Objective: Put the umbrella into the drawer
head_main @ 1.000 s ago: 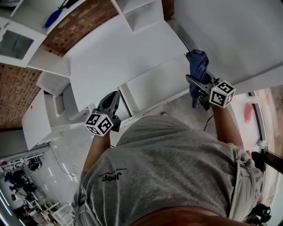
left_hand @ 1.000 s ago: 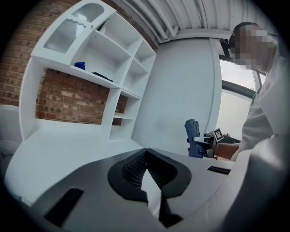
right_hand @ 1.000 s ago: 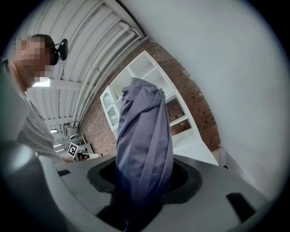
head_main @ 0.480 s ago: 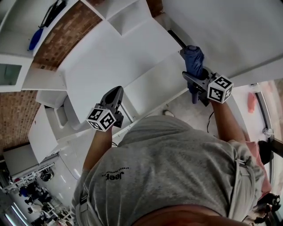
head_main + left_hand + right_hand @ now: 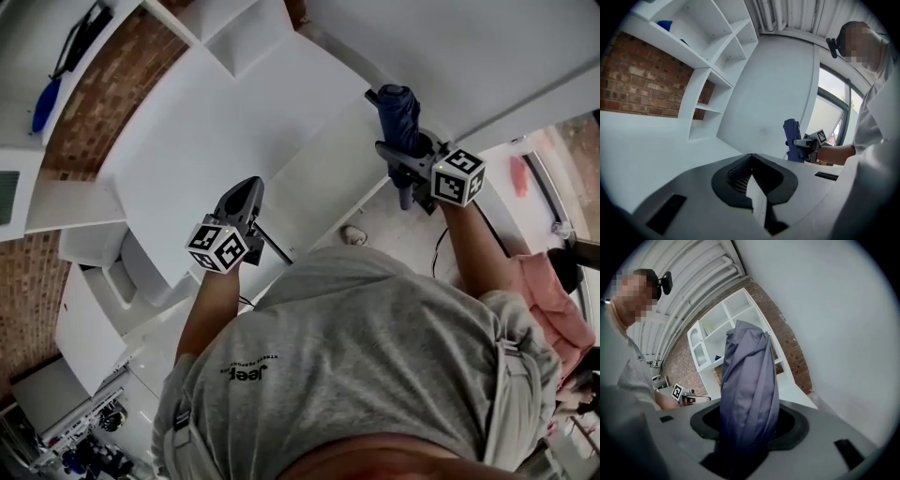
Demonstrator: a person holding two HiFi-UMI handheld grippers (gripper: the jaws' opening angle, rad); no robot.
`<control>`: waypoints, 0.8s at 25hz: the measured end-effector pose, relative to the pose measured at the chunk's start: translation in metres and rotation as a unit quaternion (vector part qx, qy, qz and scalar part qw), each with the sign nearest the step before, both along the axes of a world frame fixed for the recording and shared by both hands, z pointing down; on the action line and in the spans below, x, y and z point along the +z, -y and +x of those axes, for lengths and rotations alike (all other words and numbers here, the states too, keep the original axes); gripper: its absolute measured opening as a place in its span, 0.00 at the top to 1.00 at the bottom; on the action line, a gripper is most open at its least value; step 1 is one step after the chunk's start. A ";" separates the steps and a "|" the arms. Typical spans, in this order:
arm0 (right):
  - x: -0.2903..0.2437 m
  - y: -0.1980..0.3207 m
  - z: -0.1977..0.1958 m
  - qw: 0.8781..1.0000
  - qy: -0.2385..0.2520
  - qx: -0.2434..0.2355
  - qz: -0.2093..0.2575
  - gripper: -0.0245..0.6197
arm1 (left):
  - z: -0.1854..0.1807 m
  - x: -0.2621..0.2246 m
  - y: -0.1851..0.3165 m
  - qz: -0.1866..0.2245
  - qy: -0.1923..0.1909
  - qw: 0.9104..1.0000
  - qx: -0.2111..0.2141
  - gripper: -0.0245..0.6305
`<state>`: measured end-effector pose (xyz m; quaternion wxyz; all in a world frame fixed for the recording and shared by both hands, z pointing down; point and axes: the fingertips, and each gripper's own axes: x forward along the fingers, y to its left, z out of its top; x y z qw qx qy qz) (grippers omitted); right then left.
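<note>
Folded navy-blue fabric umbrella stands upright at 1 o'clock in head view, clamped mid-length betw. jaws of right gripper, near edge of white cabinet top. Left gripper, at 10 o'clock, holds nothing, jaw tips together, pointing over same white surface.

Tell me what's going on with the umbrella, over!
Right gripper clamped on blue umbrella, held upright. Left gripper shut on thin white panel. Nothing seen in the way.
</note>
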<state>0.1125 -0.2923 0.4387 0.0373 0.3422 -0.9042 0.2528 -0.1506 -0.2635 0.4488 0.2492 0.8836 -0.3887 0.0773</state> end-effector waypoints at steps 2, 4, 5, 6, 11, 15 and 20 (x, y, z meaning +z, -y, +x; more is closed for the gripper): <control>-0.001 -0.007 -0.011 1.000 -0.010 0.003 -0.004 0.58 | -0.006 0.001 -0.001 0.005 -0.004 1.000 0.008 0.95; -0.001 -0.012 -0.024 1.000 -0.022 -0.001 -0.005 0.58 | -0.013 0.001 -0.004 0.008 -0.009 1.000 0.009 0.95; -0.001 -0.015 -0.031 1.000 -0.029 -0.005 -0.005 0.58 | -0.018 0.001 -0.006 0.009 -0.013 1.000 0.008 0.94; -0.001 -0.016 -0.037 0.999 -0.035 -0.009 -0.005 0.58 | -0.023 0.002 -0.009 0.009 -0.015 1.000 0.006 0.95; -0.002 -0.009 -0.062 0.998 -0.061 -0.033 0.003 0.58 | -0.048 0.004 -0.019 0.010 -0.013 1.000 -0.006 0.95; 0.002 0.002 -0.075 0.993 -0.095 -0.066 0.014 0.58 | -0.056 0.007 -0.025 0.009 -0.014 1.000 -0.023 0.95; 0.019 0.020 -0.090 0.981 -0.154 -0.115 0.029 0.58 | -0.057 0.021 -0.025 -0.003 -0.015 0.999 -0.032 0.95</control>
